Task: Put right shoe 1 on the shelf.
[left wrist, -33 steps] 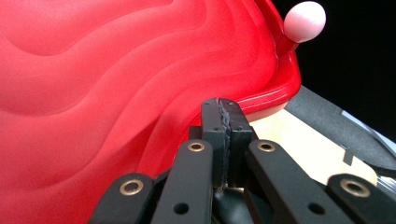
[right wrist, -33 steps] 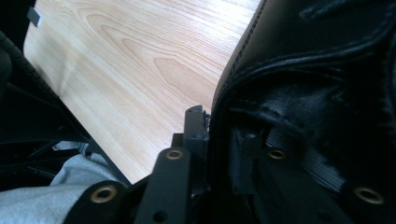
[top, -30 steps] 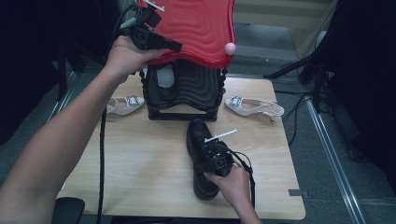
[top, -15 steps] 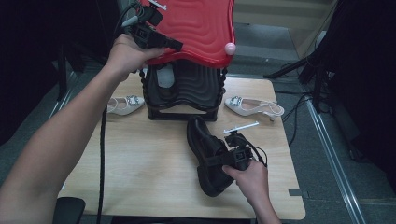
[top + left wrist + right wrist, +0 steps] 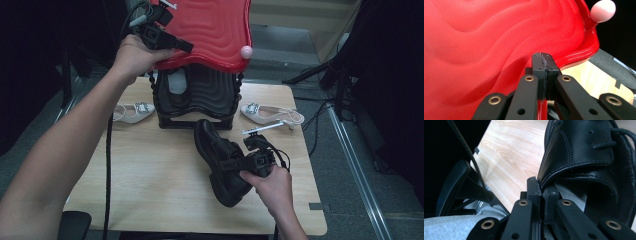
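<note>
A glossy red lid (image 5: 210, 30) with a pink knob (image 5: 246, 51) is held up over a black ribbed bin (image 5: 200, 95) at the table's back. My left gripper (image 5: 176, 46) is shut on the lid's left edge; in the left gripper view the jaws pinch the red lid (image 5: 486, 50) rim, with the gripper (image 5: 544, 60) closed and the pink knob (image 5: 602, 11) beyond. A black lace-up shoe (image 5: 220, 160) is tilted above the table near the front right. My right gripper (image 5: 235, 162) is shut on its collar; the right gripper view shows the gripper (image 5: 541, 188) clamping the black shoe (image 5: 586, 162) leather edge.
Two white heeled sandals lie on the wooden table (image 5: 140, 175), one (image 5: 131, 111) left of the bin and one (image 5: 270, 114) right of it. Something pale rests inside the bin (image 5: 176, 82). A black cable (image 5: 107, 180) hangs from my left arm. A chair part (image 5: 75, 225) sits at the front left.
My right gripper has lifted the black shoe and carried it rightward and up, tilting it. The left gripper keeps holding the red lid up, nearly still.
</note>
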`<action>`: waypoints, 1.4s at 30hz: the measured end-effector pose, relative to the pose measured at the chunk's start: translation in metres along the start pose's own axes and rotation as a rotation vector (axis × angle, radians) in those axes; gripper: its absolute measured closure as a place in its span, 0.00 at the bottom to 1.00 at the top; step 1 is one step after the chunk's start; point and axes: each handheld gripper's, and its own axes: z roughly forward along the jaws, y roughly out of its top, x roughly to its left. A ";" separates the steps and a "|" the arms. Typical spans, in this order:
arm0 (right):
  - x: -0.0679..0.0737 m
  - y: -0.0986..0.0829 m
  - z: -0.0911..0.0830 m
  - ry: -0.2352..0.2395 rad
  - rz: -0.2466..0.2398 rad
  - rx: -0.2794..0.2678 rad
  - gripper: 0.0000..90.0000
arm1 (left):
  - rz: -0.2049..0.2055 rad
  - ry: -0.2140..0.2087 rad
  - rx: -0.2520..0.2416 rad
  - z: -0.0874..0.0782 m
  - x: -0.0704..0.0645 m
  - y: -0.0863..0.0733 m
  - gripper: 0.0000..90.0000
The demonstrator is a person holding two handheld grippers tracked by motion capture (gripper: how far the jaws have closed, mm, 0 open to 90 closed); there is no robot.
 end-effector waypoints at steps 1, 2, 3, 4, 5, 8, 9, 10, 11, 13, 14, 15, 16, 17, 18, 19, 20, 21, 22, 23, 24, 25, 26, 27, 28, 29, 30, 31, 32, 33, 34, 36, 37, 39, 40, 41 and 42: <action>0.002 0.002 -0.003 0.001 -0.005 -0.007 0.97 | 0.003 0.000 -0.003 0.000 0.000 0.000 1.00; 0.004 0.004 -0.005 0.002 -0.008 -0.008 0.97 | 0.004 -0.001 -0.004 0.000 0.000 0.000 1.00; 0.006 0.007 -0.008 0.005 -0.015 -0.016 0.97 | 0.006 0.000 -0.005 0.000 0.000 -0.001 1.00; 0.008 0.009 -0.011 0.011 -0.023 -0.025 0.97 | 0.007 0.000 -0.006 0.000 0.000 -0.001 1.00; 0.009 0.011 -0.014 0.011 -0.029 -0.028 0.97 | 0.010 0.002 -0.003 0.001 0.000 -0.001 1.00; 0.015 0.017 -0.022 0.007 -0.040 -0.038 0.97 | 0.005 0.001 -0.001 0.000 0.001 -0.001 1.00; 0.016 0.020 -0.025 0.007 -0.047 -0.042 0.97 | 0.005 0.000 0.000 0.001 0.001 -0.001 1.00; 0.018 0.021 -0.027 0.001 -0.051 -0.046 0.97 | 0.003 -0.002 -0.001 0.001 0.001 -0.001 1.00; 0.019 0.023 -0.029 0.002 -0.053 -0.050 0.97 | 0.002 -0.003 -0.002 0.001 0.002 -0.001 1.00; 0.020 0.028 -0.033 -0.004 -0.065 -0.065 0.97 | -0.005 -0.006 0.000 0.001 0.002 -0.001 1.00; 0.021 0.031 -0.035 -0.007 -0.070 -0.070 0.97 | -0.003 -0.005 0.002 0.001 0.003 -0.001 1.00; 0.021 0.035 -0.037 -0.013 -0.067 -0.080 0.97 | -0.004 -0.005 0.002 0.001 0.003 -0.001 1.00; 0.021 0.038 -0.038 -0.016 -0.072 -0.089 0.97 | -0.001 -0.002 0.003 0.001 0.003 -0.001 1.00; 0.021 0.042 -0.039 -0.020 -0.070 -0.099 0.97 | -0.001 -0.001 0.003 0.001 0.003 -0.001 1.00; 0.021 0.046 -0.039 -0.023 -0.071 -0.104 0.97 | -0.002 -0.001 0.003 0.001 0.003 -0.001 1.00; 0.021 0.049 -0.040 -0.033 -0.073 -0.117 0.97 | -0.003 -0.001 0.002 0.001 0.003 -0.001 1.00; 0.021 0.053 -0.040 -0.034 -0.074 -0.123 0.97 | -0.006 -0.002 0.001 0.002 0.003 -0.001 1.00; 0.021 0.057 -0.039 -0.046 -0.079 -0.136 0.97 | -0.006 -0.003 0.000 0.002 0.003 -0.001 1.00; 0.021 0.061 -0.038 -0.056 -0.086 -0.148 0.97 | -0.007 -0.002 -0.001 0.002 0.003 -0.002 1.00; 0.021 0.065 -0.036 -0.071 -0.086 -0.156 0.97 | -0.010 -0.003 -0.002 0.002 0.003 -0.002 1.00; 0.021 0.067 -0.034 -0.081 -0.087 -0.165 0.97 | -0.009 -0.003 -0.002 0.002 0.003 -0.002 1.00; 0.021 0.071 -0.031 -0.097 -0.092 -0.179 0.97 | -0.008 -0.006 -0.003 0.002 0.003 -0.002 1.00; 0.021 0.073 -0.027 -0.116 -0.100 -0.190 0.97 | -0.007 -0.006 -0.002 0.001 0.004 -0.002 1.00; 0.021 0.075 -0.024 -0.127 -0.105 -0.191 0.97 | -0.007 -0.006 -0.003 0.001 0.004 -0.002 1.00; 0.021 0.078 -0.021 -0.148 -0.111 -0.200 0.97 | -0.010 -0.007 -0.004 0.001 0.004 -0.003 1.00; 0.021 0.080 -0.015 -0.170 -0.124 -0.209 0.97 | -0.012 -0.007 -0.004 0.001 0.004 -0.003 1.00; 0.020 0.081 -0.012 -0.188 -0.123 -0.216 0.97 | -0.013 -0.007 -0.004 0.001 0.004 -0.003 1.00; 0.020 0.082 -0.009 -0.197 -0.119 -0.220 0.97 | -0.014 -0.006 -0.002 0.001 0.004 -0.003 1.00; 0.019 0.083 -0.006 -0.210 -0.125 -0.225 0.97 | -0.012 -0.003 0.001 0.001 0.004 -0.003 1.00; 0.018 0.083 -0.002 -0.223 -0.126 -0.234 0.97 | -0.015 0.001 0.003 0.001 0.004 -0.003 1.00; 0.016 0.084 0.002 -0.232 -0.128 -0.238 0.97 | -0.014 0.003 0.005 0.001 0.004 -0.003 1.00; 0.016 0.084 0.006 -0.272 -0.146 -0.261 0.97 | -0.014 0.004 0.007 0.001 0.003 -0.003 1.00; 0.016 0.085 0.009 -0.287 -0.153 -0.265 0.97 | -0.013 0.006 0.005 0.001 0.004 -0.003 1.00; 0.015 0.085 0.014 -0.289 -0.165 -0.274 0.97 | -0.015 0.005 0.002 0.001 0.004 -0.003 1.00; 0.015 0.084 0.015 -0.284 -0.164 -0.290 0.97 | -0.014 0.003 0.002 0.001 0.004 -0.003 1.00; 0.016 0.084 0.016 -0.286 -0.167 -0.302 0.97 | -0.014 0.002 0.001 0.001 0.004 -0.003 1.00; 0.018 0.085 0.017 -0.287 -0.166 -0.318 0.97 | -0.013 0.001 0.001 0.001 0.004 -0.003 1.00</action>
